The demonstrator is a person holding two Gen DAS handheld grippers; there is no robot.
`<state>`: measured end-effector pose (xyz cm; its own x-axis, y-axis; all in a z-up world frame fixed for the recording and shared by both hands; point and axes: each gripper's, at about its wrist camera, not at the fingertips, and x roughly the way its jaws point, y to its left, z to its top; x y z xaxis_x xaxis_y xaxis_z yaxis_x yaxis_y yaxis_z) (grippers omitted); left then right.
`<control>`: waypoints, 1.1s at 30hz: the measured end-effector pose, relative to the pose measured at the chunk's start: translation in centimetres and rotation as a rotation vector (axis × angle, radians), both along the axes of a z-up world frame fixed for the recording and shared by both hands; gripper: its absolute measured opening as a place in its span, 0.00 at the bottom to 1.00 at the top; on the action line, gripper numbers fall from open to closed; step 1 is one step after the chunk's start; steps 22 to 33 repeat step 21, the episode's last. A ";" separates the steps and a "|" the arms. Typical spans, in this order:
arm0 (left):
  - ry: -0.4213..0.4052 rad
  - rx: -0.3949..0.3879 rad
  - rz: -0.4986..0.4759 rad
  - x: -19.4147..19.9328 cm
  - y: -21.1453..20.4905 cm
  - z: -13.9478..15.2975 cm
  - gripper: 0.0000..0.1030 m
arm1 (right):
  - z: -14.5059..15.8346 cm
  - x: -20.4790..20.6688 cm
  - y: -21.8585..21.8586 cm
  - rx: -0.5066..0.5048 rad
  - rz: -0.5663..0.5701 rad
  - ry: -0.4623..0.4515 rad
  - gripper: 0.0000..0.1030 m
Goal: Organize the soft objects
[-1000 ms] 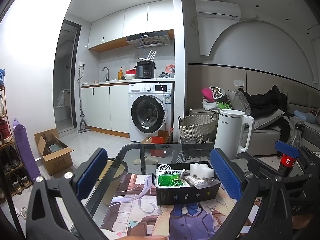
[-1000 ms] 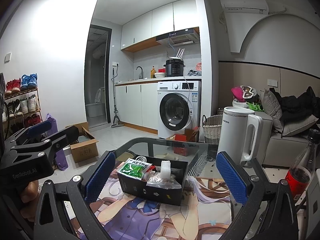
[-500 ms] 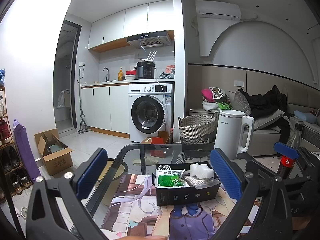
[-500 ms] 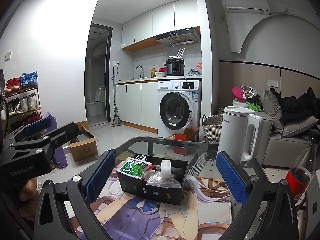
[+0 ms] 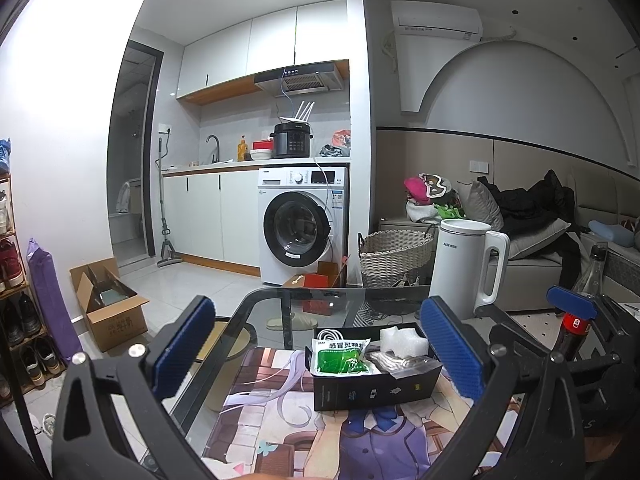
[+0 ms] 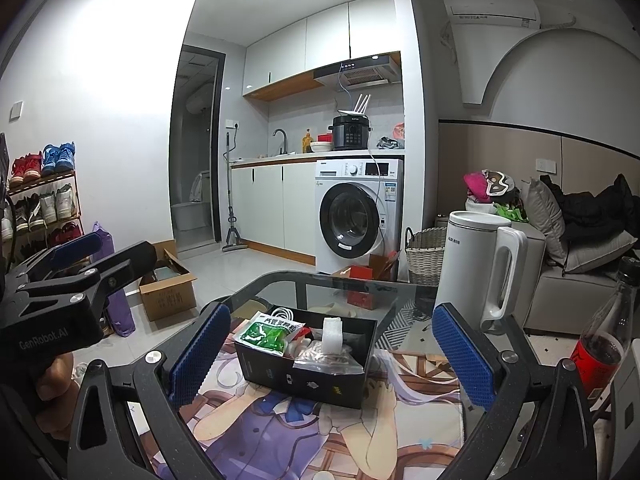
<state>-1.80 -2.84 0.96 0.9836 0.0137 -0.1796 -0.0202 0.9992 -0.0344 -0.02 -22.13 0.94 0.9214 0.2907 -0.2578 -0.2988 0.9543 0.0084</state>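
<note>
A black box [image 5: 374, 386] stands on the printed mat [image 5: 280, 420] on the glass table. It also shows in the right wrist view [image 6: 308, 374]. In it lie a green packet [image 5: 340, 358] [image 6: 270, 332], a white foam block [image 5: 402, 342] [image 6: 333, 332], a clear bag [image 6: 328, 356] and a white cable coil [image 5: 328, 336]. My left gripper [image 5: 316, 354] is open and empty, held above the mat in front of the box. My right gripper [image 6: 328, 360] is open and empty, also in front of the box.
A white kettle [image 5: 466, 266] [image 6: 482, 268] stands behind the box on the right. A cola bottle [image 6: 604, 332] [image 5: 576, 320] stands at the right edge. The table's far glass edge [image 5: 340, 292] is close behind the box. A cardboard box [image 5: 108, 308] sits on the floor.
</note>
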 end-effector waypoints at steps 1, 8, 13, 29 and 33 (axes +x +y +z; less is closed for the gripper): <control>0.000 -0.002 0.000 0.0 0.0 0.0 1.00 | 0.0 0.0 0.1 0.000 0.000 -0.001 1.00; 0.000 -0.003 0.000 0.0 0.0 0.0 1.00 | 0.0 0.0 0.1 0.000 0.000 -0.001 1.00; -0.004 -0.004 0.007 -0.1 0.1 0.0 1.00 | 0.0 0.1 0.1 -0.001 0.000 0.000 1.00; -0.012 -0.014 0.012 -0.3 0.2 0.1 1.00 | 0.0 0.0 0.0 -0.002 0.000 0.000 1.00; -0.012 -0.014 0.012 -0.3 0.2 0.1 1.00 | 0.0 0.0 0.0 -0.002 0.000 0.000 1.00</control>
